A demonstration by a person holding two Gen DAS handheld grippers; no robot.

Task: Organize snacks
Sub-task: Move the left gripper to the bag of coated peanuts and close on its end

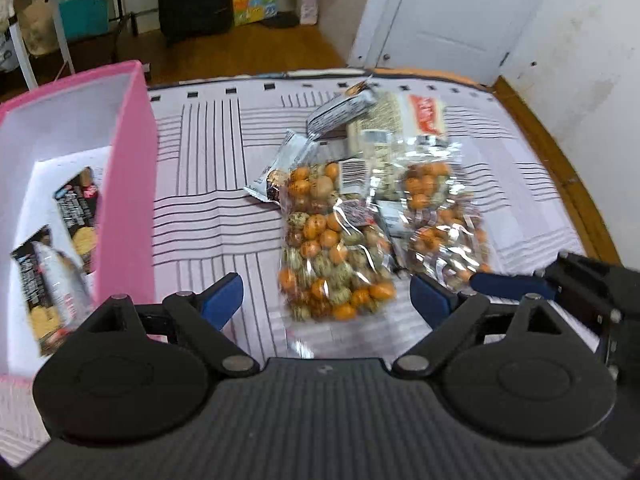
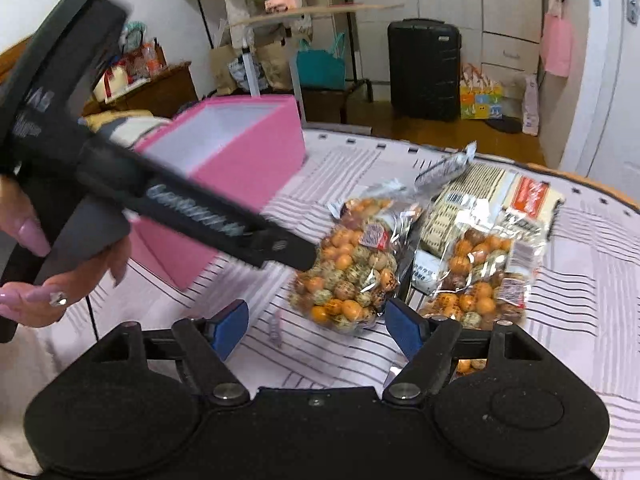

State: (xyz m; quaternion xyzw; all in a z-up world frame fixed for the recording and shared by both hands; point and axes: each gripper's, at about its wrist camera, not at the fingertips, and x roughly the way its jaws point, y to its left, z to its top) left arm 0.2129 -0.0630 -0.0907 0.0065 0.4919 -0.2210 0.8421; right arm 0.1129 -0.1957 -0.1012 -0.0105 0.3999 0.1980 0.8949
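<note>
Here, a pile of snacks lies on a white tablecloth with thin dark stripes [image 1: 208, 184]. Nearest is a clear plastic bag of round orange and speckled nut balls [image 1: 332, 248]. Just beside it, on its right, lies a second clear bag of the same orange balls [image 1: 440, 216]. Behind them sit a flat white packet with a red label [image 1: 424, 114] and a silver wrapper [image 1: 344, 108], all bunched together.

The left gripper [image 1: 326, 300] has its blue-tipped jaws spread wide over the near end of the first bag. The jaws are not pressing on the bag, and it holds nothing.

The right gripper [image 2: 316, 324] is also spread apart. It hangs just in front of the same bag, with only striped cloth between its tips. It holds nothing.

A tall pink box with white inside walls [image 1: 132, 184] stands on the cloth to the left of the pile. Dark snack packets with cookie pictures [image 1: 60, 256] already lie inside it.

In the right wrist view, a hand with long pink nails [image 2: 48, 272] grips the black handle of the left gripper.
</note>
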